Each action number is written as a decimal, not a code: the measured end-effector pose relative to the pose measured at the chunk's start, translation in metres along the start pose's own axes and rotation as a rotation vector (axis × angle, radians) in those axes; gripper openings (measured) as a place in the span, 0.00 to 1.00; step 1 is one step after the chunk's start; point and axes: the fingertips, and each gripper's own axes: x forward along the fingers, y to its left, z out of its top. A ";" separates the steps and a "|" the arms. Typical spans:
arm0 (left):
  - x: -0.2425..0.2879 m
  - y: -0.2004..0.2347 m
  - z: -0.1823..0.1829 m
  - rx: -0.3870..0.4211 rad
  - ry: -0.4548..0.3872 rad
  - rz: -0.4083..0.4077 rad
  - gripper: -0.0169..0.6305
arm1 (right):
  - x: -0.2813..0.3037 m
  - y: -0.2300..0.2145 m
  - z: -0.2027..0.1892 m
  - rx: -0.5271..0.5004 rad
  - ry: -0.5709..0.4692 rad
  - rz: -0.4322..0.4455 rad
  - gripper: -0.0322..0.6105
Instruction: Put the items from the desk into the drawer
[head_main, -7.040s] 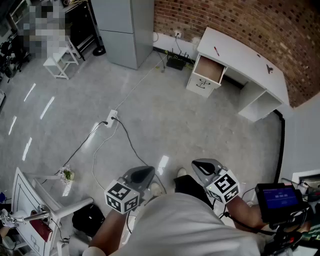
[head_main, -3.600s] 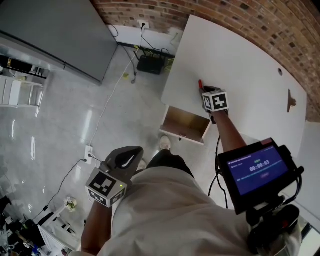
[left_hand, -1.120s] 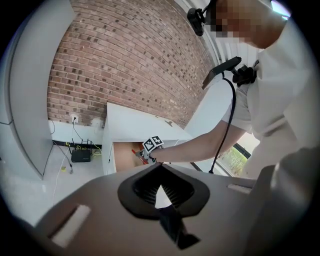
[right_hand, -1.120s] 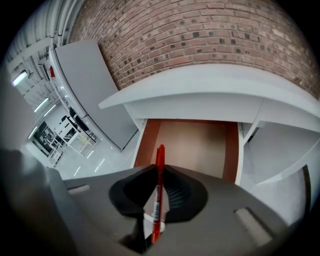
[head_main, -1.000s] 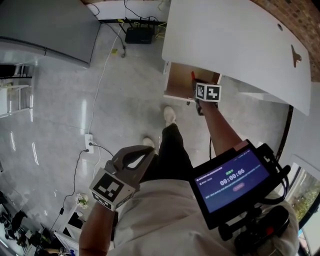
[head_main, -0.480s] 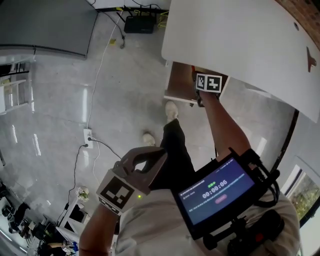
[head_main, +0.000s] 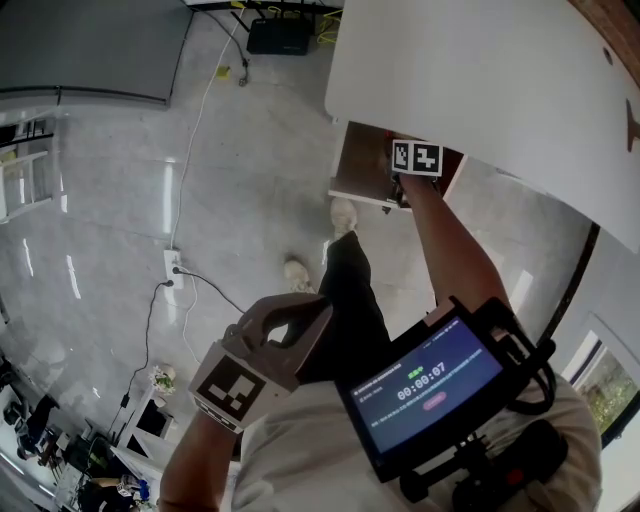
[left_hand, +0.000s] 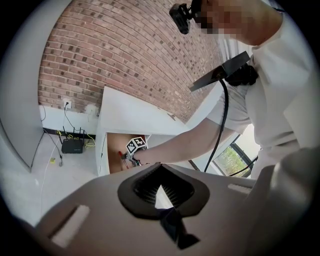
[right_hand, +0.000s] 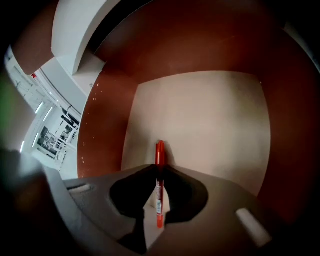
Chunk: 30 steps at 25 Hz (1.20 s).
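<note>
My right gripper (right_hand: 159, 172) is shut on a red pen (right_hand: 159, 185), which sticks out ahead of the jaws. It is inside the open drawer (head_main: 358, 165), just above the pale drawer floor (right_hand: 200, 120). In the head view only its marker cube (head_main: 417, 157) shows, over the drawer under the white desk (head_main: 480, 70). A small brown item (head_main: 632, 118) lies on the desk's far right. My left gripper (head_main: 292, 315) hangs shut and empty near my body, away from the desk. In the left gripper view the left gripper (left_hand: 161, 192) points toward the drawer (left_hand: 116, 156).
Brown side walls (right_hand: 107, 115) enclose the drawer. A black router (head_main: 283, 37) and cables lie on the grey floor by the brick wall. A power strip (head_main: 170, 268) lies on the floor to the left. A screen (head_main: 425, 385) is mounted at my chest.
The right gripper carried the red pen from the desk top down into the open drawer and has sunk deeper into it. The left gripper stayed by my body.
</note>
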 end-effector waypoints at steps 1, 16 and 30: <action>-0.001 0.001 0.000 -0.004 -0.002 0.003 0.04 | 0.001 0.000 0.000 0.000 0.005 0.001 0.13; -0.025 -0.005 -0.003 -0.005 -0.038 -0.004 0.04 | -0.034 0.016 -0.002 -0.045 0.011 -0.018 0.15; -0.119 -0.071 -0.008 0.089 -0.162 -0.058 0.04 | -0.193 0.083 -0.040 -0.153 -0.092 -0.061 0.08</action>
